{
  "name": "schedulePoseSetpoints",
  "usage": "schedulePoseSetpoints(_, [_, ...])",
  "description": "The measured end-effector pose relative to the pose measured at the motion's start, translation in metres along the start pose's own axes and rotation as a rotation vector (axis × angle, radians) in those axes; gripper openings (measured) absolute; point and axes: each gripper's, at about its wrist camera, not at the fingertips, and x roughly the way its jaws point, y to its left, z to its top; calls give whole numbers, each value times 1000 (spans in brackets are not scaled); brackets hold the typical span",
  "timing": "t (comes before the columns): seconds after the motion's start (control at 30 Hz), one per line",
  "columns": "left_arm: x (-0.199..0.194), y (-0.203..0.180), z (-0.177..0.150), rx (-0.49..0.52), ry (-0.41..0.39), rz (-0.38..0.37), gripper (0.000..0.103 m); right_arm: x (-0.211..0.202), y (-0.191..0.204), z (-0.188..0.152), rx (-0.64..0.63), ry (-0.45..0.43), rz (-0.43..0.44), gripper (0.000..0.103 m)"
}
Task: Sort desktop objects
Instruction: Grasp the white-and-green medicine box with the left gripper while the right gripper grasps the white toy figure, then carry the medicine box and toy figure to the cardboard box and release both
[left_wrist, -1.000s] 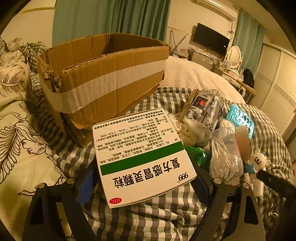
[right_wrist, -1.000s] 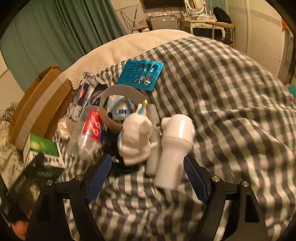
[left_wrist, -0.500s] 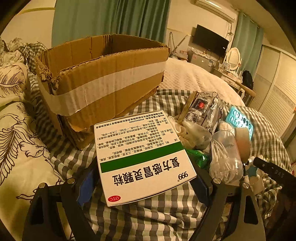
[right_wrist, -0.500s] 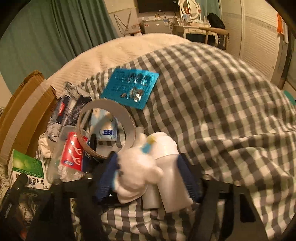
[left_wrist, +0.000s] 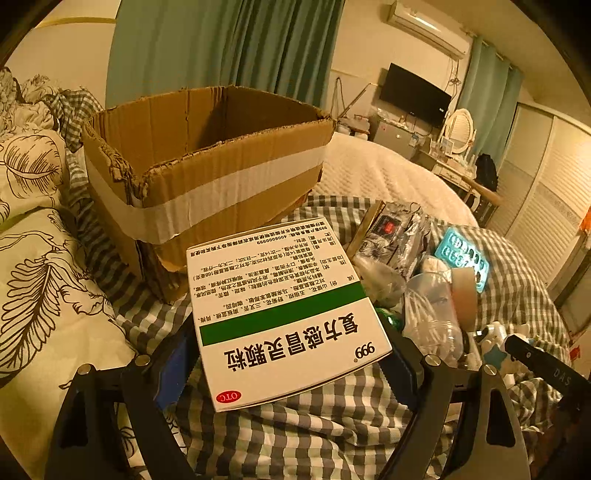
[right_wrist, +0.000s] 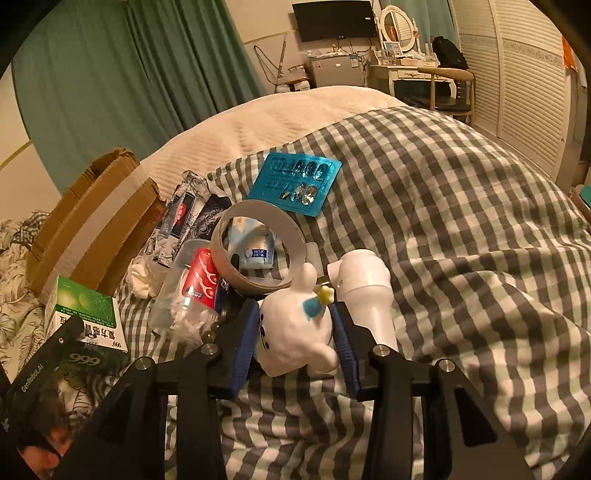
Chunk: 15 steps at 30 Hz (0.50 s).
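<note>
My left gripper (left_wrist: 286, 369) is shut on a white and green medicine box (left_wrist: 284, 310) and holds it flat, just above the checked blanket. It is in front of the open cardboard box (left_wrist: 207, 158). In the right wrist view the same medicine box (right_wrist: 86, 317) shows at the lower left. My right gripper (right_wrist: 295, 332) is closing, and both blue pads press on a white toy figure (right_wrist: 291, 332) with a blue bow. A white bottle (right_wrist: 365, 291) lies just outside the right pad.
Behind the toy are a tape roll (right_wrist: 258, 251), a clear tub of cotton swabs (right_wrist: 192, 291), patterned sachets (right_wrist: 184, 214) and a teal nail card (right_wrist: 295, 184). The cardboard box (right_wrist: 92, 221) stands at the left. Checked blanket (right_wrist: 461, 221) spreads to the right.
The right gripper's jaws went from wide around both toy and bottle to narrow on the toy alone. The left gripper and the medicine box barely shifted.
</note>
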Motion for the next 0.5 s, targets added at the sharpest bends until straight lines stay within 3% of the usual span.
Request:
schedulePoseSetpoints(0.23, [-13,-4,15,-7,10,-37,89,-25,-2,-3,-7,-15,26,40])
schedulePoseSetpoints(0.5, [-48,-8,70,104,-72,-63,86,-56,24,22,-82,-46,56,40])
